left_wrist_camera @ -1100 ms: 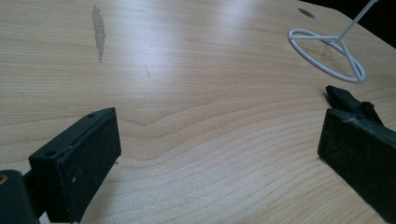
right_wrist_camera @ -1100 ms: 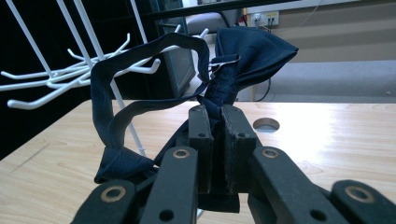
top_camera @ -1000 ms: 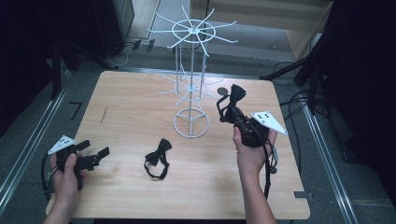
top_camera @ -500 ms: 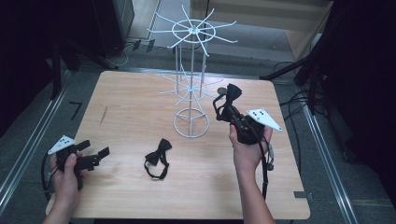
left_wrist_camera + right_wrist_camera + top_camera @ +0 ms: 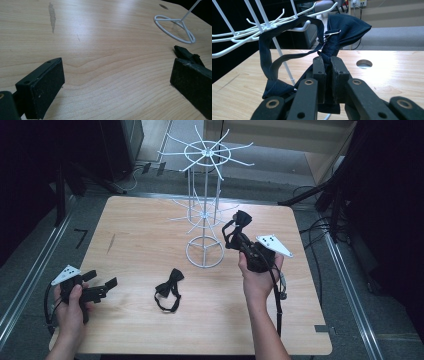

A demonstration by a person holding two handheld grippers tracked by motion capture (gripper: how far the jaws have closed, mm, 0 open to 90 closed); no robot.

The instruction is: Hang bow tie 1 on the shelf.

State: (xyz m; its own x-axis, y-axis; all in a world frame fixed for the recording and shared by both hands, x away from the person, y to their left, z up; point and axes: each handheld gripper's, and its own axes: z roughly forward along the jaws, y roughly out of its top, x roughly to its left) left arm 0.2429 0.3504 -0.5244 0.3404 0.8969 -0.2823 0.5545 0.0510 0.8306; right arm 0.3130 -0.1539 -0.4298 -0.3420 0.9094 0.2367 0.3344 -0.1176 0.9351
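Two bow ties: one clenched in right gripper jaws beside wire rack; other flat on worktop. Left gripper jaws released, grasping nothing.

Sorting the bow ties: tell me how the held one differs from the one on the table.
The held bow tie is pinched in the shut right gripper, lifted, its strap looped over a hook of the wire rack. The table bow tie lies flat and untouched, strap on the wood, apart from the open left gripper. Both are dark.
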